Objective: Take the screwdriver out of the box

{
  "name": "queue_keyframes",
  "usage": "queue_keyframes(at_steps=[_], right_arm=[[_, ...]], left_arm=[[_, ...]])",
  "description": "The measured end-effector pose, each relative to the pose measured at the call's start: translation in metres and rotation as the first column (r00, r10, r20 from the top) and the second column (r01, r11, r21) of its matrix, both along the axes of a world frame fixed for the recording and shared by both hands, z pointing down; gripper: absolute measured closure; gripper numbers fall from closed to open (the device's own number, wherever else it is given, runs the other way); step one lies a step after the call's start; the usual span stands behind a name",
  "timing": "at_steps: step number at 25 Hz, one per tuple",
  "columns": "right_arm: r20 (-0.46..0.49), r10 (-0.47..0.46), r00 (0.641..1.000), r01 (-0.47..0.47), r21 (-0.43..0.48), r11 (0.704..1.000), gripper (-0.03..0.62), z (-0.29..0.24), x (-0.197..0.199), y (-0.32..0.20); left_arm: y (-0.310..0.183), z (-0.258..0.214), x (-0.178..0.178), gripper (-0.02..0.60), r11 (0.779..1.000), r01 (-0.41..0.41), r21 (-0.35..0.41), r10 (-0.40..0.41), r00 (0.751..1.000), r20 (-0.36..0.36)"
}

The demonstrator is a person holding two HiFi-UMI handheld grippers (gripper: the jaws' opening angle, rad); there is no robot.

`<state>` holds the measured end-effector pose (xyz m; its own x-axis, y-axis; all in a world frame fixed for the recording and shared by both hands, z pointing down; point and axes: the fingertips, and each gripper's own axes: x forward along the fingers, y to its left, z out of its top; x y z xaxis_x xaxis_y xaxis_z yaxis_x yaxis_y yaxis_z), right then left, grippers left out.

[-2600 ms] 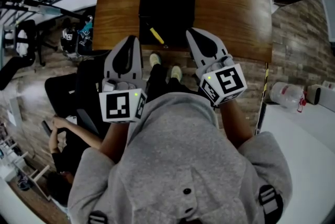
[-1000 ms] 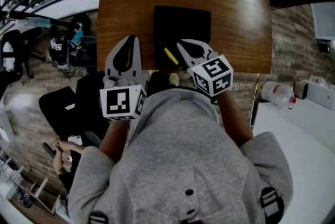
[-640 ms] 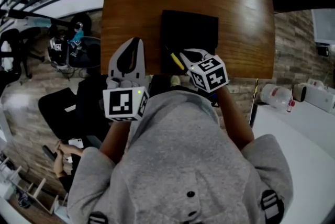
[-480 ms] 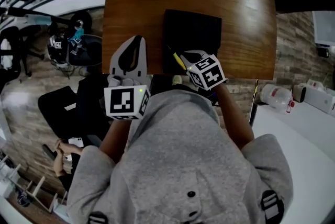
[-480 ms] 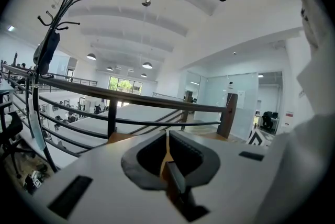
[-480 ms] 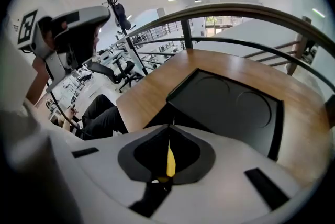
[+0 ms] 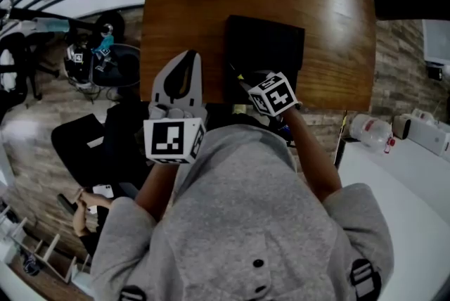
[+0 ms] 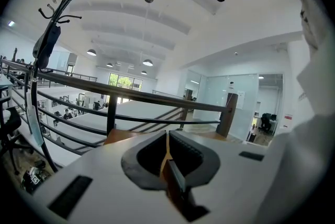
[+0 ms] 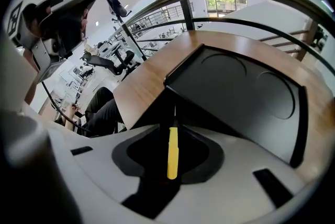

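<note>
A black open box point(image 7: 271, 46) sits on the wooden table point(image 7: 183, 4). The screwdriver point(image 7: 240, 77), with a yellow handle, lies at its near left corner. My right gripper point(image 7: 250, 79) points steeply down at that corner. In the right gripper view the yellow handle of the screwdriver point(image 9: 172, 152) runs down the gap between the jaws of my right gripper point(image 9: 174, 113), which are opening. The pads do not press on it. The box point(image 9: 246, 87) fills the space beyond. My left gripper point(image 7: 186, 57) hovers left of the box, shut and empty, its jaws meeting in the left gripper view point(image 8: 167, 136).
The table's near edge point(image 7: 176, 97) runs just under both grippers. A seated person point(image 7: 88, 205) is on the floor level at lower left. A plastic bottle point(image 7: 369, 127) and a white counter point(image 7: 415, 180) stand at right. Dark railings point(image 8: 131, 94) cross the left gripper view.
My right gripper has dropped and tipped downward onto the screwdriver at the box's near left corner. The left gripper has crept slightly forward.
</note>
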<state>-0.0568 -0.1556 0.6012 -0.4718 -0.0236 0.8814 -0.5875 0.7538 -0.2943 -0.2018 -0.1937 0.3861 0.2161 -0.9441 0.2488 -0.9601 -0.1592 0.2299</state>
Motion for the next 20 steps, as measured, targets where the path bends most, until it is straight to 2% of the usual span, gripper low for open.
queue_keyframes(at_steps=[20], right_arm=[[-0.131,-0.053,0.99,0.048,-0.043,0.998,0.467,0.041,-0.007,-0.001]], left_arm=[[-0.013,0.014,-0.013,0.552,1.0,0.008,-0.029,-0.008,1.0,-0.012]])
